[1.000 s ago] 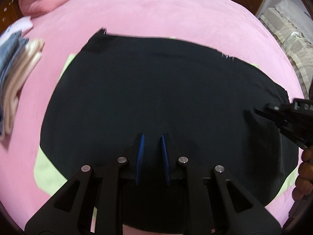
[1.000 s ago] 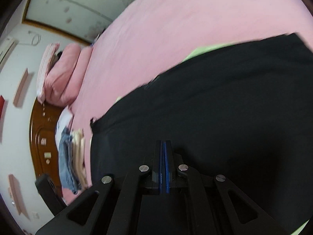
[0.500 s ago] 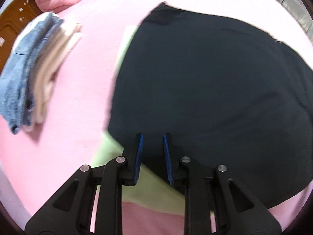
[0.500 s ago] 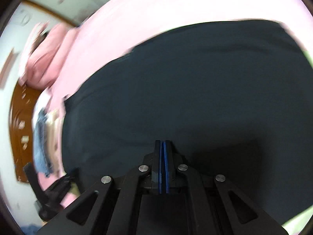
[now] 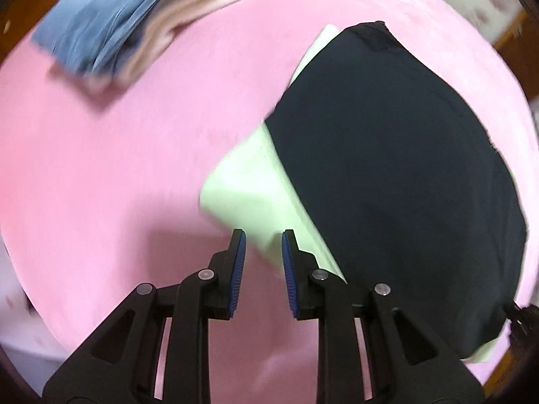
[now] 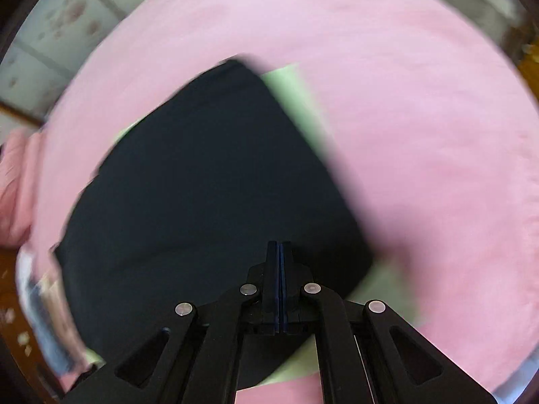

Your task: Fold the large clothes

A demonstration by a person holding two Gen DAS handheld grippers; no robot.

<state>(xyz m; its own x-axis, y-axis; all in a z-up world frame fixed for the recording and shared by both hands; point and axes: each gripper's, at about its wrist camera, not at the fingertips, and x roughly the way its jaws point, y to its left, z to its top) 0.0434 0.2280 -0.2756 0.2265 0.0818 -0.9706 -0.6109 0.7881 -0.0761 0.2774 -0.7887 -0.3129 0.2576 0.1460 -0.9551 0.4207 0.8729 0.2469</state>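
my left tool [image 5: 262, 247] hangs low over the pink bed [image 5: 101, 175] and points at the near corner of a light green cloth [image 5: 249, 188]. its two blue pads [image 5: 238, 269] stand a little way apart with nothing between them, and the green corner lies just past their tips. my right tool [image 6: 279, 252] reaches out over the big black cloth [image 6: 202, 181], and its blue pads are pressed flat together. i cannot tell if any cloth is pinched in there, because the black tool and the black cloth run into each other. in the left view the black cloth [image 5: 397, 181] lies spread flat on the bed to the right of my left tool, on top of the green cloth, so the green only peeks out along its left edge and at the bottom right corner. in the right view the green cloth [image 6: 296, 101] shows as a strip along the right edge of the black one. a stack of folded clothes [image 5: 134, 23], blue on top and cream under it, sits on the bed at the far left, well apart from the black cloth. both views are blurry, mostly near the edges, and a smeared blue and white thing at the left edge of the right view is too fuzzy to name. a small dark bit at the right edge of the left view is cut off.
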